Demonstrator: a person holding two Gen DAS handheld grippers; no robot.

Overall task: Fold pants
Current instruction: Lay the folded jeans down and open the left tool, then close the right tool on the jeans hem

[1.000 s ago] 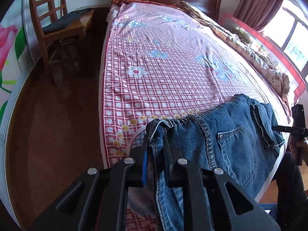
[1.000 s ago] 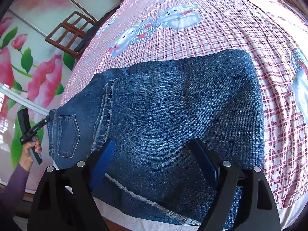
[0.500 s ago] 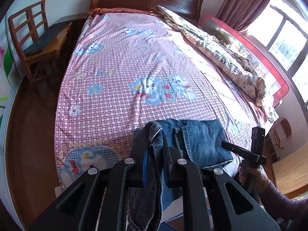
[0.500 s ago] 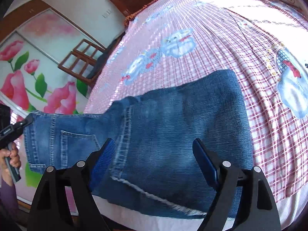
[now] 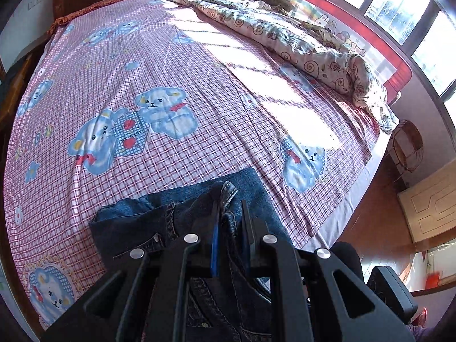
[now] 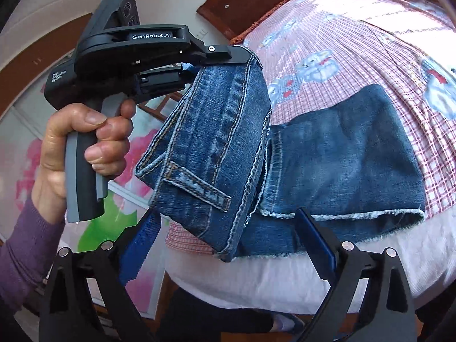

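Blue denim hangs from the left gripper (image 6: 245, 55), whose jaws are clamped tight on the waistband end of the jeans (image 6: 336, 154). That end is lifted clear of the bed (image 5: 176, 91) and droops beside the folded leg part, which lies flat on the pink checked sheet at the mattress edge. A hand (image 6: 82, 145) in a purple sleeve grips the left gripper's handle. The right gripper (image 6: 228, 245) sits low in front of the jeans, its jaws spreading wider, with nothing pressed between the blue pads. A crumpled floral quilt (image 5: 299, 37) lies along the far side.
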